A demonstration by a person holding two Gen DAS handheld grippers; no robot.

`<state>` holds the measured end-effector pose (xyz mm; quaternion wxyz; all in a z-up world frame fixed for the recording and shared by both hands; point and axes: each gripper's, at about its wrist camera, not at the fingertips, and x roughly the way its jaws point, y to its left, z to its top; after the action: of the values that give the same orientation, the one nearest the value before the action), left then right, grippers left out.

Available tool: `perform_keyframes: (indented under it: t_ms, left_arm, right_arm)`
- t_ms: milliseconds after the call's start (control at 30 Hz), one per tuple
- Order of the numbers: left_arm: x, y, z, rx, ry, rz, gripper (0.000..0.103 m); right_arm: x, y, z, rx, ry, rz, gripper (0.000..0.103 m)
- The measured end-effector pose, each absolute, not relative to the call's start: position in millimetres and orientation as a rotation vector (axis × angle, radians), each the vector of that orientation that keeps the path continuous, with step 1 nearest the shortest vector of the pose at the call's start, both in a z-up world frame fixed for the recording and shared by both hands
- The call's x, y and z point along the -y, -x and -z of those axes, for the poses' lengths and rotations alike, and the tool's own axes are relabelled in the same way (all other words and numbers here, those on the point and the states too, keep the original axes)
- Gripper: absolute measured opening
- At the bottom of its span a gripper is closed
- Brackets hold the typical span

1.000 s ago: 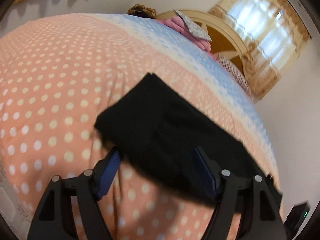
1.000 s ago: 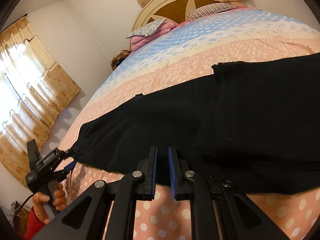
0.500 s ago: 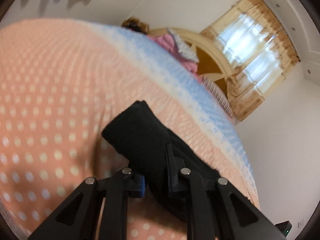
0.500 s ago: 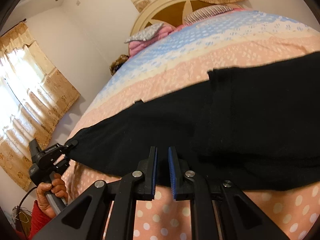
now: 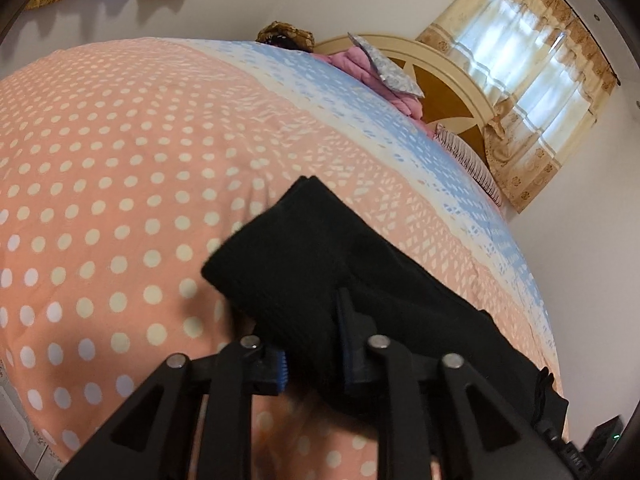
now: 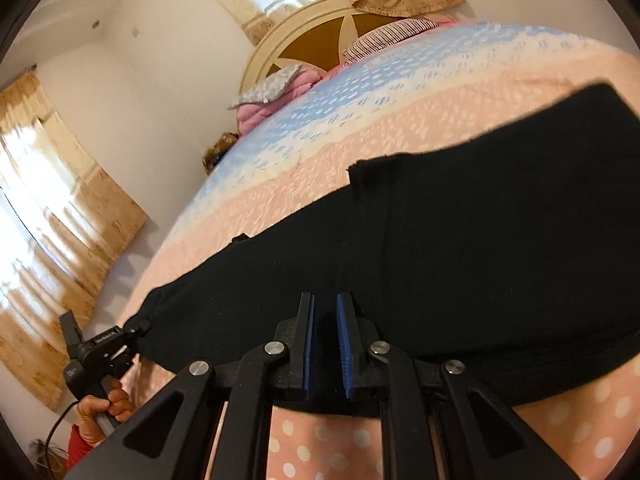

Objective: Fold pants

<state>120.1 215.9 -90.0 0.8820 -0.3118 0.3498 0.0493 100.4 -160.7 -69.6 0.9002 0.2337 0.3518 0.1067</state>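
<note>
Black pants (image 6: 460,264) lie stretched across a bed with a pink dotted cover (image 5: 100,168). In the left wrist view my left gripper (image 5: 314,354) is shut on the leg end of the pants (image 5: 288,264), which bunches up between the blue pads. In the right wrist view my right gripper (image 6: 325,344) is shut on the near edge of the pants at mid length. The left gripper (image 6: 132,332) also shows there at the far left, held by a hand, gripping the leg end.
The bed cover (image 6: 360,92) turns cream and blue toward the headboard (image 6: 320,36). Pink bedding and a grey pillow (image 5: 384,68) lie at the head. Curtained windows (image 6: 48,208) flank the bed. A wall lies past the bed's right side in the left wrist view.
My left gripper went from open around the leg end to shut on it. The cloth now bunches between its pads. My right gripper stays shut on the near edge and the view has tilted.
</note>
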Motion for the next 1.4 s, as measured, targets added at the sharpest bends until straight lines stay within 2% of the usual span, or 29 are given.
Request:
perform_keyframes:
  t_ms: [67,200,233,267,333,433,700,967,1133,1400]
  left_arm:
    - [-220,-117,94,-0.735,0.697,-0.106,0.043]
    - [-220,-113,94,-0.725,0.749,-0.119,0.046]
    - [-217,-114,92,-0.724,0.727,-0.128,0.046]
    - [-214,-114,90,-0.721,0.701,-0.138,0.041]
    - [-209,-117,87,-0.720,0.659,-0.135,0.024]
    - [-204,-124,77,-0.708,0.625,-0.121,0.019]
    - [-116,-134,-10,-0.542,0.378,0.091,0.018]
    - [47,-133,-61,-0.454,0.224,0.511,0.018]
    - [139,-116,-47,-0.458,0.126,0.674,0.018]
    - [233,-94,29,-0.550,-0.171,0.721,0.018]
  right_arm:
    - [150,-97,52,-0.660,-0.418,-0.218,0.012]
    - [107,-112,41,-0.642,-0.310,-0.347,0.012]
    - [97,-118,47,-0.661,-0.309,-0.372,0.012]
    - [87,-125,56,-0.694,-0.307,-0.393,0.012]
    - [72,-141,86,-0.816,-0.337,-0.429,0.012]
    - [69,-140,93,-0.813,-0.342,-0.439,0.012]
    - [156,-107,45,-0.657,-0.504,-0.329,0.012]
    - [283,-58,41,-0.591,-0.682,-0.091,0.012]
    - [336,-27,35,-0.554,-0.708,-0.001,0.012]
    - [382,7,37,-0.549,-0.739,0.087,0.012]
